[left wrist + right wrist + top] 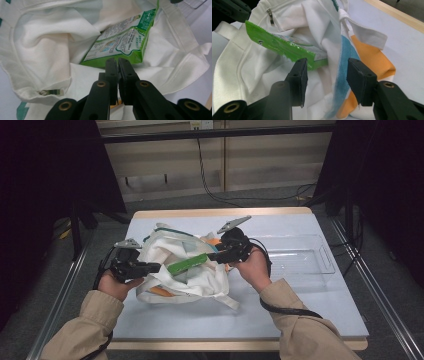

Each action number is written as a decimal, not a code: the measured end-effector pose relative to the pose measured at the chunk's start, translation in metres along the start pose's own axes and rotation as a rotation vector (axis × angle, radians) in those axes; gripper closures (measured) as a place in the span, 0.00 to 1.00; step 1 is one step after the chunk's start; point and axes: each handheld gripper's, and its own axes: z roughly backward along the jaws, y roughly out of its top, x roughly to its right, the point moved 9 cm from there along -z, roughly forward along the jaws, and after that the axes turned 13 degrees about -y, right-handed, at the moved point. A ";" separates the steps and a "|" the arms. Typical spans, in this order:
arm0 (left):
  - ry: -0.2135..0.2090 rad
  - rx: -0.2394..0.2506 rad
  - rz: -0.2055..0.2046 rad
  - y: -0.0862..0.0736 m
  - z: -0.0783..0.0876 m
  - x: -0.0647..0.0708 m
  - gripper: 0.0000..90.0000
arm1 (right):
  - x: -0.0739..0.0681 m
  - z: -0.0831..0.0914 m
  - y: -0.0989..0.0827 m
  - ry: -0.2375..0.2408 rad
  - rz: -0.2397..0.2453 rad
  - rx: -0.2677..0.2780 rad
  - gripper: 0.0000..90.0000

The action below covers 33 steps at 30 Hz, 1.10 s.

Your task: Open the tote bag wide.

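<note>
Soft cloth folds of the white bag (50, 45) hid half the glossy green packet (120, 42) ahead of the left gripper (117, 63), pinched on its hem; the right gripper (325, 72) gaped half-wide beside it.

Green packet (287, 47) between parted jaws, atop white bag (249, 65).

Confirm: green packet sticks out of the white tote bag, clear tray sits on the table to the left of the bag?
Not quite. The clear tray sits to the right of the white tote bag, as the high view shows. The green packet does stick out of it.
</note>
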 end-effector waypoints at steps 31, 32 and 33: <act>-0.036 -0.011 -0.012 -0.023 -0.028 0.004 1.00 | 0.021 -0.025 0.000 -0.070 -0.042 -0.070 0.91; -0.037 -0.017 -0.014 -0.024 -0.029 0.004 1.00 | 0.022 -0.025 0.000 -0.071 -0.042 -0.070 0.93; -0.044 -0.012 -0.013 -0.024 -0.029 0.004 1.00 | 0.024 -0.026 0.000 -0.076 -0.039 -0.073 0.95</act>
